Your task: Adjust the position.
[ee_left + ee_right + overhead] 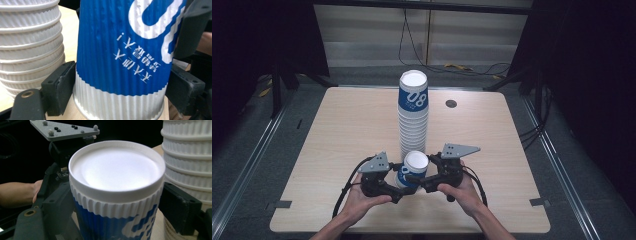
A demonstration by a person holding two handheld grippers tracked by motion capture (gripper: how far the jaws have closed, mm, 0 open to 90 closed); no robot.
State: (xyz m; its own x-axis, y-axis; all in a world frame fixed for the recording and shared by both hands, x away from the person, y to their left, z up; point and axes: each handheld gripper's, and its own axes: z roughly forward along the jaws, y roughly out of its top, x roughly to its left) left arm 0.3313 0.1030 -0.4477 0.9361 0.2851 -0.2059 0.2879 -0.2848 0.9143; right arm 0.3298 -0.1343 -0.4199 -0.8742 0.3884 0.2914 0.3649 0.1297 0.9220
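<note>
High view: "08" on blue cup [413,169].

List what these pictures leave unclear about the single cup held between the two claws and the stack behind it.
- Single cup: its foot is hidden in the high view by both claws; the left claw view crops its top.
- Print on the cup: small and upside down there, unreadable.
- Stack of cups: the count is too fine to tell in the high view; both claw views crop it.
- Right claw: contact with the cup wall is unclear.
</note>
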